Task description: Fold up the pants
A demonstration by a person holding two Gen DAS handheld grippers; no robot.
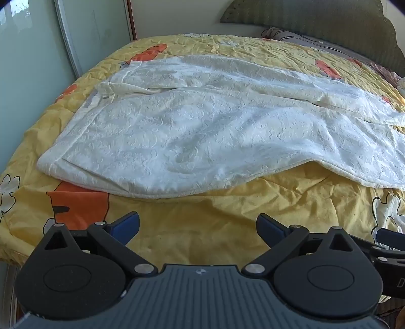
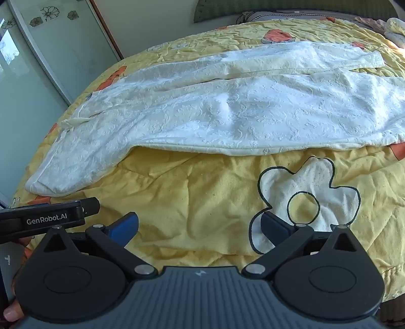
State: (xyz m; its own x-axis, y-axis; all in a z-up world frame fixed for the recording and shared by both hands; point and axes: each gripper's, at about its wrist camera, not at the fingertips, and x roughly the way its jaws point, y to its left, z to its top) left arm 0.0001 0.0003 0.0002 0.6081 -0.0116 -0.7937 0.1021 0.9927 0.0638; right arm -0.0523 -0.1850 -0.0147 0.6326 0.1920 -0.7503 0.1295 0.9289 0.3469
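Left gripper (image 1: 198, 225) is held w/ jaws spread wide, nothing between them; only yellow quilt (image 1: 202, 227) is seen in the gap. Right gripper (image 2: 198, 225) is likewise spread wide & empty, over a white flower print (image 2: 311, 192) on the quilt at approx. 1 o'clock from its tips.

Pants (image 1: 202, 121) are laid flat across the quilt at 12 o'clock from both grippers, apart from the tips. In left view the waist end lies at 9–10 o'clock, and the legs are cut off by the frame edge at 3 o'clock. In right view the pants (image 2: 227, 106) run from 8 to 3 o'clock; the near leg's end is cut off at the right edge, and the far leg's hem is seen at 1 o'clock. The underside of the near edge is hidden where the cloth lifts off the quilt.

Headboard (image 1: 316, 22) & pillows at 1 o'clock are only partly seen. Glass door (image 1: 30, 76) stands at 10 o'clock. A fingertip (image 2: 11, 313) is glimpsed at 8 o'clock in right view, mostly hidden behind the gripper body.
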